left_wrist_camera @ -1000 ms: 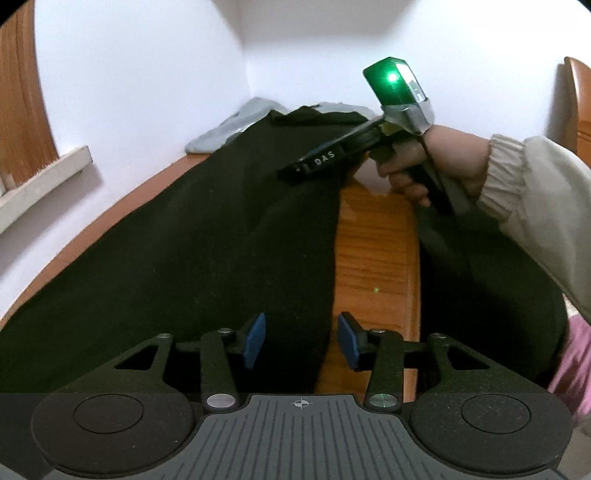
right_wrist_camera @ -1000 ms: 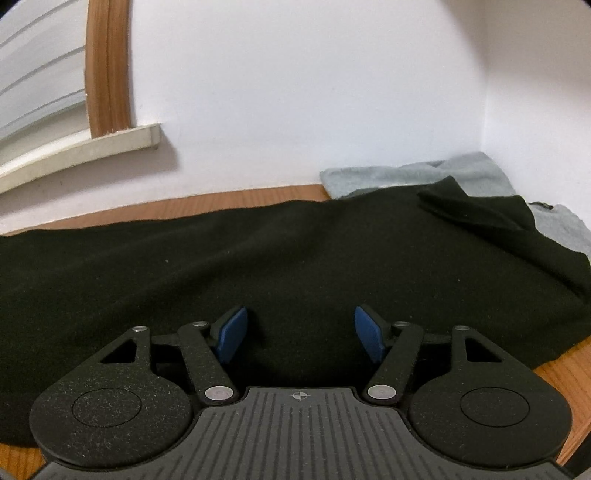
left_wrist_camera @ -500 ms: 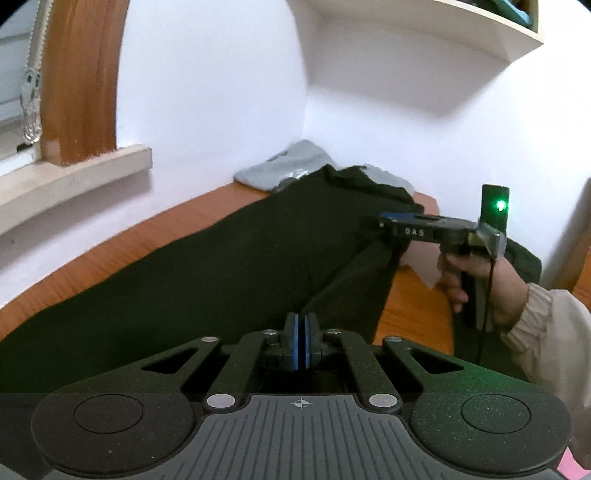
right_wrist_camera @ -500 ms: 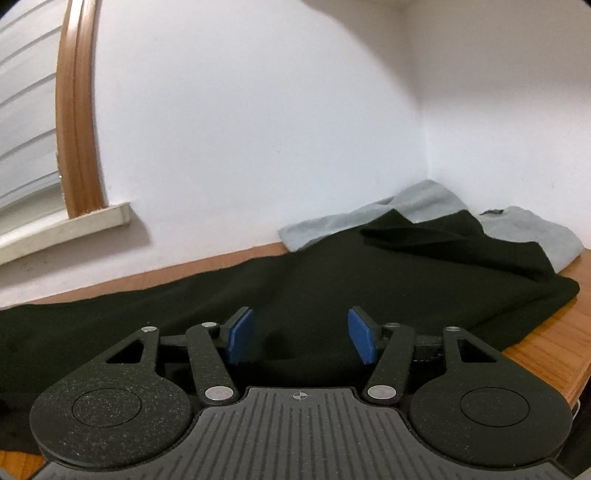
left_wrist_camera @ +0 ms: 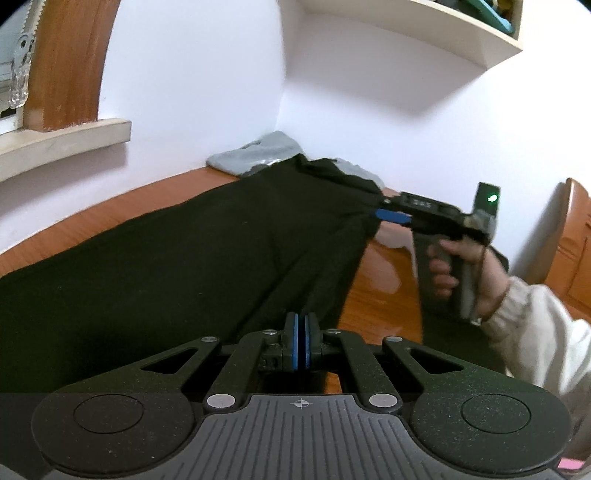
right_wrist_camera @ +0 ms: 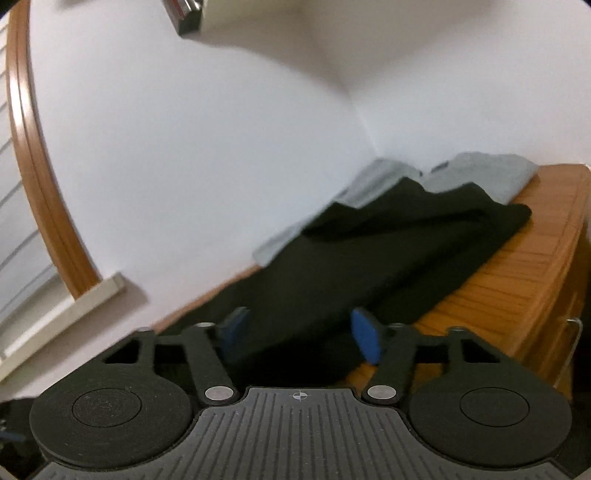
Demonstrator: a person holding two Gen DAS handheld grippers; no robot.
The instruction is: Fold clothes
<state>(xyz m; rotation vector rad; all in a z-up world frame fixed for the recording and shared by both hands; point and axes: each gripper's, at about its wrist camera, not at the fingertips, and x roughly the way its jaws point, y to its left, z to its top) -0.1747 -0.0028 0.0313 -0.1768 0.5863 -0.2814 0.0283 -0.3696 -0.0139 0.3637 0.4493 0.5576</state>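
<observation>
Black garment (left_wrist_camera: 192,258) is lying on the tabletop (left_wrist_camera: 380,295); left claw (left_wrist_camera: 300,341) is pinching its edge, right claw (right_wrist_camera: 301,334) is gaping wide over it.

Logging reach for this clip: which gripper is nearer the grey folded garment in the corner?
Right. The right gripper sits near the grey folded garment; the left gripper is further back.

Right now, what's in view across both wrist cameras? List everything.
black garment: one, black, spread along the wooden table
grey garment: one, grey, far corner, partly under the black one
wooden table: one, orange-brown
window sill: one, pale, left wall
wall shelf: one, white, high up
left gripper: shut on the black garment's edge
right gripper: open, over the black garment
hand: one, pale sleeve, holding the right gripper
</observation>
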